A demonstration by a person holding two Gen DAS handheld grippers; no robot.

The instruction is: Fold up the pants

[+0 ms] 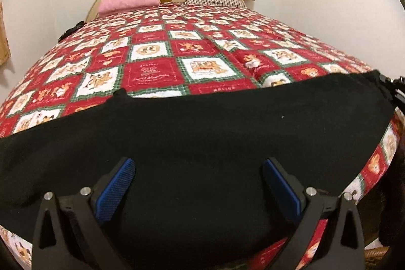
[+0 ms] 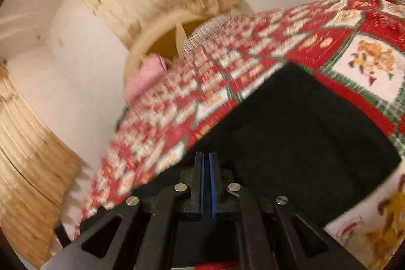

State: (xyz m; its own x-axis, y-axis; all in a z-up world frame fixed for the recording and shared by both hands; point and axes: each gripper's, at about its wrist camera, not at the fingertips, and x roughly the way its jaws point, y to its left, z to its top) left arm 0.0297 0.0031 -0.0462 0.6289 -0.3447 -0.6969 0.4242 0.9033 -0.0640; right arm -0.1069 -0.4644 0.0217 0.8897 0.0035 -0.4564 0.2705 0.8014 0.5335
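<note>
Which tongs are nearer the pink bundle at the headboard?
Cannot tell. Both tongs, left and right, sit over the black pants, far across the bed from the pink bundle.

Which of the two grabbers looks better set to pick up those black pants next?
Probably the left gripper: its jaws are wide open directly over the black pants on the quilt. The right gripper is shut at the pants' edge; whether it pinches cloth is unclear, and its view is blurred.
</note>
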